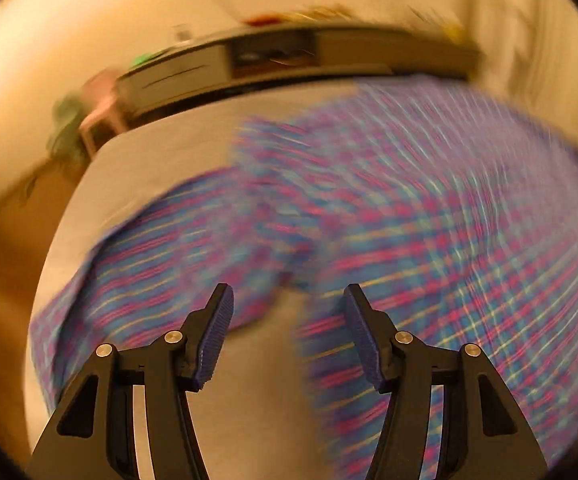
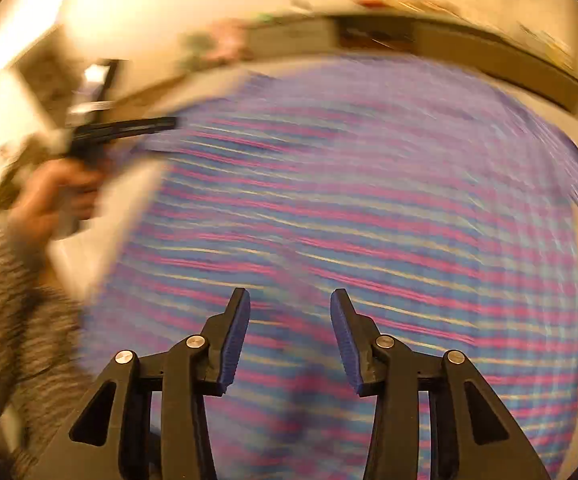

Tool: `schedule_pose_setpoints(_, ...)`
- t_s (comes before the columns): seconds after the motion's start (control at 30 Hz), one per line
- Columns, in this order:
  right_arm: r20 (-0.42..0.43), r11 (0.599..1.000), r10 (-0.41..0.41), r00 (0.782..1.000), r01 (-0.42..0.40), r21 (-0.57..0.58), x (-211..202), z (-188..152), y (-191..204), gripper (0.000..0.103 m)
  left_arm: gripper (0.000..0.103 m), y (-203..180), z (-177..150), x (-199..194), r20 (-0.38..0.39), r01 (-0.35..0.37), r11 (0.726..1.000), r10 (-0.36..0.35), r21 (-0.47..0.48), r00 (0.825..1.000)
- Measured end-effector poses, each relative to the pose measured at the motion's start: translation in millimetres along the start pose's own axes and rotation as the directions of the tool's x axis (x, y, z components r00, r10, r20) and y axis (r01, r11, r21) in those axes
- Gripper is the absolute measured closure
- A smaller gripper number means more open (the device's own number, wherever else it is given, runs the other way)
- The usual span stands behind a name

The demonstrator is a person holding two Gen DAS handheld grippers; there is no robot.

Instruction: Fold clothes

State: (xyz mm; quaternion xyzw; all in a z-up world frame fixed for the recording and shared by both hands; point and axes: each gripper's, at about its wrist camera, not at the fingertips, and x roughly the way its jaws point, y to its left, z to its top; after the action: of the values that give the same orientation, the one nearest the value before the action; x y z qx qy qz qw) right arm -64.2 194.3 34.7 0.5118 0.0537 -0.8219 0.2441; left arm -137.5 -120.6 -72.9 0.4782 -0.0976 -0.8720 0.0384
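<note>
One plaid shirt [image 2: 349,208] lies spread on the pale table [image 1: 157,160]. Two grippers hang above it: the left gripper [image 1: 289,300] and the right gripper [image 2: 290,304], both with jaws apart, nothing between them.

home bedroom, pale bed [image 1: 161,168], low cabinet [image 1: 273,60] along wall, warm light

Garment [image 2: 349,208]: plaid, blue-purple ground with pink and pale yellow lines, blurred. Surface under it [image 1: 161,160]: plain off-white. Left gripper [image 1: 289,336] and right gripper [image 2: 289,340]: black frames, blue ribbed pads, silver pivot screws. Sleeve [image 2: 5,320]: mottled grey-brown.
</note>
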Motion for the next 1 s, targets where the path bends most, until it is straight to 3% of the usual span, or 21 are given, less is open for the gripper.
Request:
schedule_pose_setpoints(0.03, -0.041, 0.998, -0.057, 0.998, 0.057, -0.013, 14, -12, -4, 0.059, 0.043, -10, 1, 11, -0.027, -0.020, 0.999, 0.021, 0.027, 0.999)
schedule_pose_setpoints(0.1, -0.033, 0.992, -0.109, 0.994, 0.106, -0.070, 18, -34, 2, 0.058, 0.042, -12, 8, 22, -0.049, -0.058, 0.998, 0.059, 0.019, 0.997)
schedule_pose_setpoints(0.27, -0.167, 0.984, -0.084, 0.982, 0.056, -0.167, -24, -78, -3, 0.058, 0.041, -2, 21, 32, -0.085, -0.129, 0.991, 0.125, -0.034, 0.988)
schedule_pose_setpoints(0.37, -0.140, 0.989, -0.120, 0.983, 0.107, -0.101, -48, -95, -19, 0.057, 0.044, -18, 19, 28, -0.082, -0.196, 0.980, 0.199, 0.036, 0.977)
schedule_pose_setpoints(0.4, -0.097, 0.990, -0.123, 0.988, 0.116, -0.074, -58, -98, -21, 0.056, 0.044, -25, 17, 22, -0.070, -0.183, 0.982, 0.186, 0.057, 0.980)
schedule_pose_setpoints(0.47, -0.017, 0.996, -0.061, 0.998, 0.060, -0.069, -74, -101, -6, 0.045, 0.044, -42, 11, 4, -0.037, -0.139, 0.985, 0.143, 0.099, 0.989)
schedule_pose_setpoints(0.53, 0.006, 0.981, -0.011, 1.000, 0.012, -0.192, -73, -103, 27, 0.029, 0.043, -57, 5, -18, 0.002, -0.095, 0.985, 0.096, 0.147, 0.995)
schedule_pose_setpoints(0.6, 0.019, 0.946, 0.041, 0.999, -0.033, -0.321, -70, -105, 60, 0.027, 0.043, -69, -1, -43, 0.034, -0.038, 0.983, 0.032, 0.180, 0.999)
schedule_pose_setpoints(0.63, 0.013, 0.920, 0.030, 0.999, -0.022, -0.391, -64, -105, 75, 0.027, 0.043, -74, -4, -56, 0.049, -0.008, 0.981, -0.002, 0.195, 0.999)
schedule_pose_setpoints(0.67, 0.006, 0.886, -0.015, 1.000, 0.016, -0.463, -52, -104, 87, 0.033, 0.043, -81, -9, -71, 0.066, 0.025, 0.978, -0.039, 0.209, 0.997)
schedule_pose_setpoints(0.7, -0.002, 0.875, -0.044, 0.999, 0.038, -0.482, -46, -98, 83, 0.071, 0.043, -87, -14, -89, 0.091, 0.064, 0.972, -0.086, 0.225, 0.992)
schedule_pose_setpoints(0.73, -0.014, 0.890, -0.053, 0.998, 0.041, -0.455, -38, -83, 75, 0.098, 0.043, -91, -20, -108, 0.121, 0.104, 0.964, -0.137, 0.245, 0.983)
schedule_pose_setpoints(0.8, 0.037, 0.954, 0.041, 0.998, -0.028, -0.299, -49, -51, 46, 0.097, 0.043, -97, -31, -136, 0.163, 0.161, 0.943, -0.215, 0.292, 0.963)
schedule_pose_setpoints(0.83, 0.066, 0.973, 0.070, 0.995, -0.053, -0.226, -54, -38, 32, 0.094, 0.043, -101, -37, -147, 0.173, 0.184, 0.929, -0.249, 0.321, 0.953)
schedule_pose_setpoints(0.9, 0.077, 0.990, 0.025, 0.997, -0.014, -0.143, -52, -22, 14, 0.088, 0.042, -113, -49, -153, 0.157, 0.210, 0.899, -0.288, 0.383, 0.945)
schedule_pose_setpoints(1.0, 0.071, 0.999, 0.001, 0.997, 0.003, -0.049, -52, -27, 3, 0.065, 0.042, -139, -67, -145, 0.098, 0.188, 0.862, -0.264, 0.471, 0.960)
